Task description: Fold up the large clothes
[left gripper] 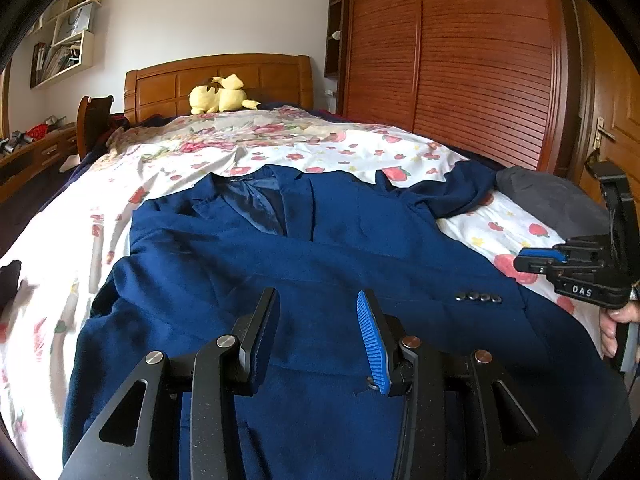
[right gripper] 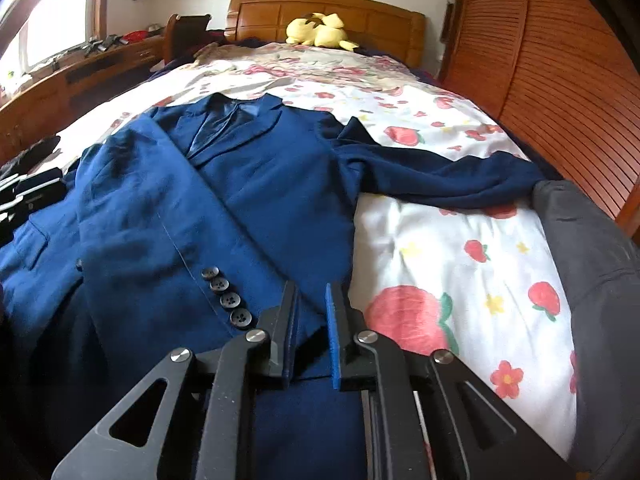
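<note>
A navy blue blazer (left gripper: 320, 248) lies front up on the floral bed sheet (left gripper: 500, 232), collar toward the headboard. One sleeve is folded across its front, with cuff buttons (right gripper: 226, 296) showing. The other sleeve (right gripper: 440, 176) stretches out to the right. My left gripper (left gripper: 318, 300) hovers over the blazer's lower part, open, with nothing between its fingers. My right gripper (right gripper: 311, 292) is over the blazer's right edge near the cuff, its pads a narrow gap apart and gripping nothing. In the left wrist view it (left gripper: 536, 258) floats above the sheet, with a hand (left gripper: 614, 324) behind it.
A grey garment (right gripper: 592, 260) lies along the bed's right edge by the slatted wooden wardrobe (left gripper: 480, 60). A yellow plush toy (left gripper: 218, 98) sits at the headboard. A dark cloth (right gripper: 36, 152) lies at the bed's left side, beyond it a wooden desk (right gripper: 80, 76).
</note>
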`<state>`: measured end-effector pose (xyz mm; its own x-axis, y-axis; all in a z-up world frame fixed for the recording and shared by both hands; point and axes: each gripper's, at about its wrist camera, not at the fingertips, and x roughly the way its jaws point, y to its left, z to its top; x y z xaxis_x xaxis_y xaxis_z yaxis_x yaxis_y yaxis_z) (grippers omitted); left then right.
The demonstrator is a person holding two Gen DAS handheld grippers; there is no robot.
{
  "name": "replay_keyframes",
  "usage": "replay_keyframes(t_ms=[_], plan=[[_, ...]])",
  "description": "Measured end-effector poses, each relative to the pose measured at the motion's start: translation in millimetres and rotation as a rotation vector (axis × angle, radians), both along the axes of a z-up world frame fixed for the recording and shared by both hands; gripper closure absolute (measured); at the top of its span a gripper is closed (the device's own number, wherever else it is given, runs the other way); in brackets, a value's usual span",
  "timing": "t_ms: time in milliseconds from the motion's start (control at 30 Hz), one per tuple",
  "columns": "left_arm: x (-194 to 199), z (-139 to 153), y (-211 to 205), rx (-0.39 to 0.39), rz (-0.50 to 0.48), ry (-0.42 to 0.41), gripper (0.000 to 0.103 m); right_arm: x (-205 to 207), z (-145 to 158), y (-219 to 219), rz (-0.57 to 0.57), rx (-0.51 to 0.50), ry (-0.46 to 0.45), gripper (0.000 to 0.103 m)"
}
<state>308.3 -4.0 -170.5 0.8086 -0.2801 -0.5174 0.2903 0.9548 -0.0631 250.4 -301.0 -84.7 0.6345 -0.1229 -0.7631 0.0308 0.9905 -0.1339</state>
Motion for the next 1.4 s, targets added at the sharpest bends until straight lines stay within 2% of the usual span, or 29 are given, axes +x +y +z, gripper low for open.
replay_keyframes(t_ms=[33,100,400,433,467,533,567,733,867,1067,1400], plan=[[-1.0,0.9,1.3,-0.002,0.000,-0.002,0.061,-0.7,2.3,-0.5,-0.009,0.003,-0.002,0.073],[-2.8,2.9,4.4,-0.011,0.000,-0.002,0.061,-2.6,9.3,-1.3,-0.031,0.011,-0.010,0.065],[-8.9,6.2,5.7,-0.010,-0.007,-0.012,0.061,0.5,23.5,-11.5,-0.085,0.051,-0.021,0.063],[-8.9,6.0,5.0,-0.007,-0.007,-0.014,0.058,3.3,22.7,-14.5,-0.095,0.046,-0.019,0.060],[-8.7,6.2,4.7,-0.006,-0.006,-0.017,0.054,7.2,21.5,-18.4,-0.105,0.044,-0.018,0.055],[-9.2,6.6,2.8,0.000,-0.001,-0.028,0.052,15.9,20.3,-25.8,-0.113,0.058,-0.019,0.023],[-9.6,6.7,2.2,0.001,-0.002,-0.033,0.049,21.2,19.5,-30.3,-0.118,0.060,-0.022,0.020],[-13.9,7.5,2.9,-0.006,0.008,-0.064,0.031,53.7,13.0,-52.9,-0.145,0.006,-0.002,0.020],[-14.9,7.1,7.8,-0.008,0.031,-0.070,0.022,82.2,3.2,-84.0,-0.180,0.038,0.025,0.020],[-16.1,8.8,15.9,-0.026,0.057,-0.076,0.020,122.7,-11.6,-131.7,-0.271,0.039,0.050,0.020],[-25.2,14.4,22.9,-0.033,0.097,-0.105,0.020,167.4,-29.4,-193.1,-0.442,0.133,0.071,0.020]])
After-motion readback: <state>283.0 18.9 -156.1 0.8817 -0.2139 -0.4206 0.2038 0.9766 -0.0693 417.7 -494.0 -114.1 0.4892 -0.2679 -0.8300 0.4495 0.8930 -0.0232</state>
